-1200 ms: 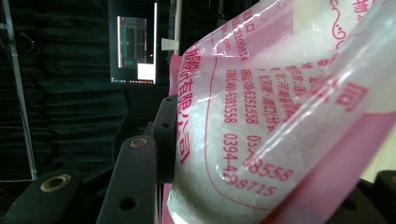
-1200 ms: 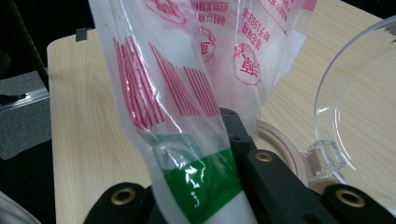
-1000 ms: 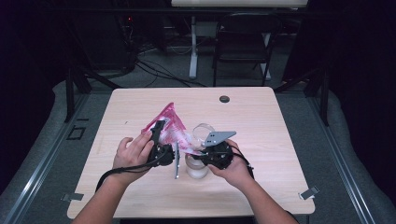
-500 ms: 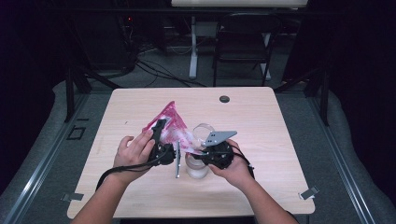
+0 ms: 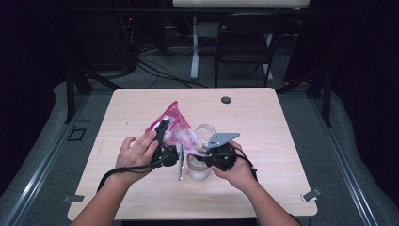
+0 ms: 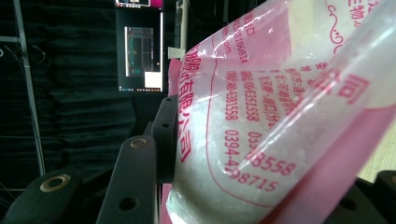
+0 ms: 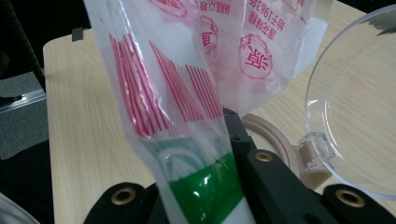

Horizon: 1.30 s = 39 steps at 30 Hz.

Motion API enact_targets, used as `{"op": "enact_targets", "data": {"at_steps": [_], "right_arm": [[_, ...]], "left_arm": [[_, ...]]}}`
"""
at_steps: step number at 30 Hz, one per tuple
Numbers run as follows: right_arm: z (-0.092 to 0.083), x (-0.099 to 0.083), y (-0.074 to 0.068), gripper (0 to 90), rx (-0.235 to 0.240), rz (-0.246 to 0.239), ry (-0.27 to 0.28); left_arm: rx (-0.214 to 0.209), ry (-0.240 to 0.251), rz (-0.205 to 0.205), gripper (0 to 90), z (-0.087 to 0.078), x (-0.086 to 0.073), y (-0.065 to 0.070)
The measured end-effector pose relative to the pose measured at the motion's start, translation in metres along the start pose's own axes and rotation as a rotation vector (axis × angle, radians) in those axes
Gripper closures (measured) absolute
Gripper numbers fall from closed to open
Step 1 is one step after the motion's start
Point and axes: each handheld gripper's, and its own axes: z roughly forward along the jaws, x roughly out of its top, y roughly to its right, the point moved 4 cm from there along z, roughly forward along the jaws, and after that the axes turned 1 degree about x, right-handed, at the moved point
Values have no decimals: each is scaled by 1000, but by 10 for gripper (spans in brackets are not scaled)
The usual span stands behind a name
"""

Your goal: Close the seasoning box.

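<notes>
While both hands hover over the middle of the worktop (image 5: 263,117), a pink-printed plastic bag (image 5: 176,127) hangs stretched between the two tools. The left hand-held gripper (image 5: 162,136) pinches the bag's bulging, white-filled body; in the left gripper view its black jaws press against the bag (image 6: 280,116) from either side. The right hand-held gripper (image 5: 207,153) is pressed together on a corner of the same bag, and in the right gripper view the striped film (image 7: 177,116) rises straight out from between its jaws. Just beside that grip stands a clear glass jar (image 5: 198,167) with its hinged lid (image 7: 355,107) tilted open, and a thin metal utensil (image 5: 180,161) lies between the two hands.
</notes>
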Motion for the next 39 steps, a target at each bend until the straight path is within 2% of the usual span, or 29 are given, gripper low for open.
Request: {"op": "enact_targets", "data": {"at_steps": [18, 28, 39], "right_arm": [[-3, -4, 1, 883, -20, 0, -8], [-3, -6, 1, 884, -27, -1, -18], [-1, -7, 1, 885, -31, -2, -20]], "left_arm": [[-14, 13, 18, 619, 1, 6, 0], [-41, 5, 48, 618, 3, 8, 1], [-46, 5, 85, 613, 3, 9, -1]]}}
